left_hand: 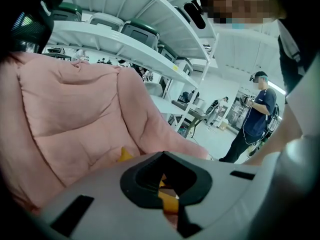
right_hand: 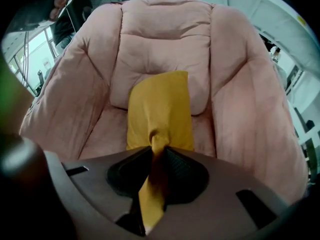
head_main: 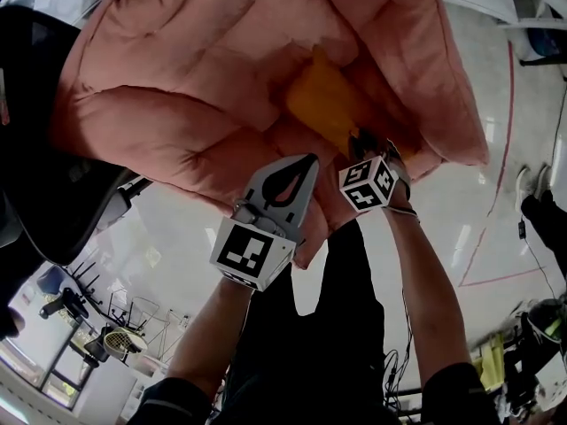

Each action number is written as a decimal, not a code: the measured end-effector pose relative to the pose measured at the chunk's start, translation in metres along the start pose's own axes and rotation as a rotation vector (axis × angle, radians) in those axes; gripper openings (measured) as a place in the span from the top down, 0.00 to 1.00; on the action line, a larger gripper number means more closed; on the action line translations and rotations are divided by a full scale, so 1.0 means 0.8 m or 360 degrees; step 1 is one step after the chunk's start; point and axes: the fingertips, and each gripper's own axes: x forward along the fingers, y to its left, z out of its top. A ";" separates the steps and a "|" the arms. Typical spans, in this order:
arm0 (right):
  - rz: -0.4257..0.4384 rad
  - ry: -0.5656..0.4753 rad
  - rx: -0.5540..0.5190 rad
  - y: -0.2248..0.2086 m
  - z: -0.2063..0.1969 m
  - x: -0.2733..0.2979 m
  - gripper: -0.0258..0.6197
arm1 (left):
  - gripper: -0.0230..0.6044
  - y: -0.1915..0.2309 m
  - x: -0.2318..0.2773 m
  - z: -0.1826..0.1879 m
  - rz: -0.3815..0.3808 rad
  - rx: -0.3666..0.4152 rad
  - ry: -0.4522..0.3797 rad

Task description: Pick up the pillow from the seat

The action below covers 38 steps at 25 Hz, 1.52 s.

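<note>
A yellow pillow [head_main: 323,100] [right_hand: 160,109] lies on the seat of a padded pink chair [head_main: 177,78] [right_hand: 165,39], reaching up against the back cushion. My right gripper [head_main: 361,140] [right_hand: 159,146] is shut on the pillow's near edge, and the cloth bunches into a fold between its jaws. My left gripper [head_main: 310,159] [left_hand: 162,156] hovers just left of it at the seat's front edge, jaws together with nothing between them. In the left gripper view only slivers of the pillow [left_hand: 125,155] show past the jaws, beside the chair's arm [left_hand: 65,109].
White shelves with lidded bins [left_hand: 140,34] stand behind the chair. A person [left_hand: 255,114] stands on the floor to the right. The pale floor carries a red line [head_main: 496,237], and cables [head_main: 394,370] hang by my legs. A dark object [head_main: 44,193] sits at the left.
</note>
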 end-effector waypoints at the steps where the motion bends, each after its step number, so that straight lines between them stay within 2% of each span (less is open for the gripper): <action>1: 0.0000 -0.0008 0.0006 0.001 0.001 -0.004 0.85 | 0.95 -0.001 -0.002 0.001 -0.0003 0.0003 -0.0003; 12: -0.0036 -0.0195 0.0257 -0.018 0.039 -0.097 0.87 | 0.95 -0.016 -0.038 0.037 -0.0022 0.0040 -0.0098; 21: -0.0146 -0.0516 0.0451 -0.037 0.113 -0.241 0.87 | 0.95 -0.039 -0.104 0.111 0.0012 0.0099 -0.0267; 29: -0.0256 -0.0761 0.0514 -0.025 0.181 -0.385 0.87 | 0.95 -0.062 -0.187 0.179 0.0061 0.0062 -0.0365; 38: -0.0399 -0.0985 0.0530 -0.023 0.239 -0.510 0.88 | 0.95 -0.088 -0.259 0.239 0.0046 0.0122 -0.0460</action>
